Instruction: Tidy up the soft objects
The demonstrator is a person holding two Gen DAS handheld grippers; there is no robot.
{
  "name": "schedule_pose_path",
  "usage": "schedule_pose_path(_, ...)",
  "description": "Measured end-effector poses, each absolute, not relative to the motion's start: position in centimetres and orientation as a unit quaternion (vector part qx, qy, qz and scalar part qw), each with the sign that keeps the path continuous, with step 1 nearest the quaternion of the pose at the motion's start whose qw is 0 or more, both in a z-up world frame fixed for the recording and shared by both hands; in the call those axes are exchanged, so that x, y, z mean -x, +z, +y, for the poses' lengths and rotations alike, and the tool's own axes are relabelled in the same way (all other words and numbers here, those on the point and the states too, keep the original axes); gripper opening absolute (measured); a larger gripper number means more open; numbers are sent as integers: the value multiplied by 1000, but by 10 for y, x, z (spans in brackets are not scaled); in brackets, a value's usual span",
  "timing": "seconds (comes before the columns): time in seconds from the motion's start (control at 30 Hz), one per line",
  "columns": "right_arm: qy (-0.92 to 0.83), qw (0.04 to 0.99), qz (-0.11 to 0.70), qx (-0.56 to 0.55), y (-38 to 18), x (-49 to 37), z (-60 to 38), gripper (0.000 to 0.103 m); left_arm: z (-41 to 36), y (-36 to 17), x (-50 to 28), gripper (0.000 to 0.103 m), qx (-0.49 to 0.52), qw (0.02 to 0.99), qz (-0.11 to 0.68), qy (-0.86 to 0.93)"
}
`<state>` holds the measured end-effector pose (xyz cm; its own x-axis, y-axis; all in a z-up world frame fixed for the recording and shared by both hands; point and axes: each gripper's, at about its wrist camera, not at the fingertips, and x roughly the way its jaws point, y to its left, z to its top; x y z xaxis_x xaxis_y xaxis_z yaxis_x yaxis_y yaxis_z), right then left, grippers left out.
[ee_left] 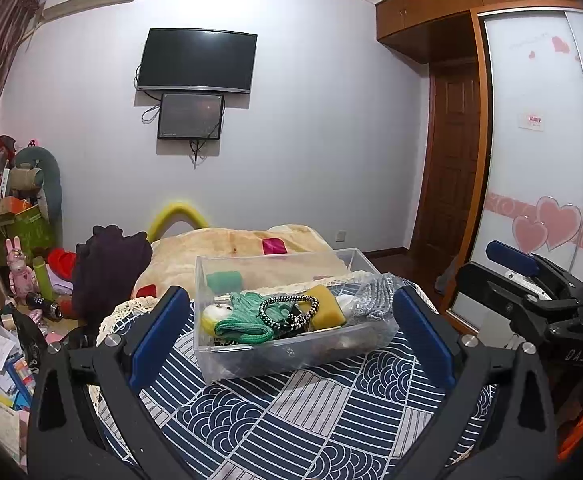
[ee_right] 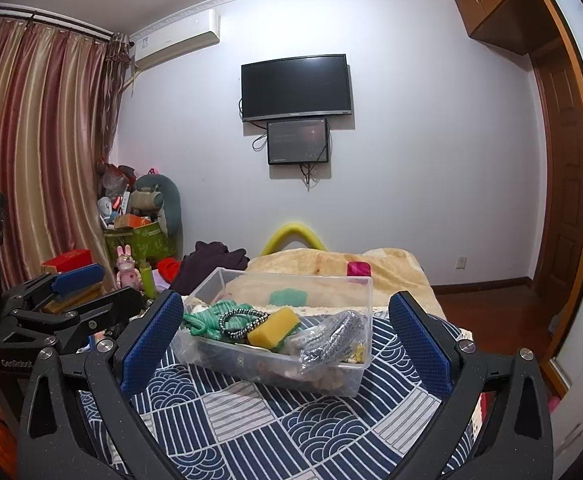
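Note:
A clear plastic bin (ee_left: 227, 360) (ee_right: 355, 376) stands on the blue-and-white patterned cloth (ee_left: 291, 420) (ee_right: 271, 420). In it lie a green cord bundle (ee_left: 247, 316) (ee_right: 207, 316), a black-and-white braided loop (ee_left: 287, 308) (ee_right: 239, 322), a yellow sponge (ee_left: 325, 304) (ee_right: 273, 328), a grey rope in a plastic bag (ee_left: 375, 300) (ee_right: 335, 336) and a green sponge (ee_left: 223, 282) (ee_right: 289, 297). My left gripper (ee_left: 289, 336) is open and empty, just in front of the bin. My right gripper (ee_right: 285, 346) is open and empty, also in front of it. Each gripper shows in the other's view, the right gripper (ee_left: 523, 280) and the left gripper (ee_right: 71, 292).
A beige blanket (ee_left: 227, 244) (ee_right: 331, 264) with a pink object (ee_left: 273, 246) (ee_right: 358, 269) lies behind the bin. Dark clothes (ee_left: 107, 268) (ee_right: 215, 260) and cluttered toys and boxes (ee_left: 19, 240) (ee_right: 139, 232) fill the left. A wardrobe (ee_left: 531, 160) and a door (ee_right: 563, 184) stand right.

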<state>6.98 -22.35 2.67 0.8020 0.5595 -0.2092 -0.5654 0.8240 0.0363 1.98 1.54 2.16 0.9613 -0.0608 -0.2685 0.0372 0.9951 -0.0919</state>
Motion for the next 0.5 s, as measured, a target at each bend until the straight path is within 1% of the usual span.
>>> schedule_pose_path(0.5, 298, 948, 109, 12, 27, -72, -223, 103, 17, 22, -19, 103, 51, 989, 139, -29)
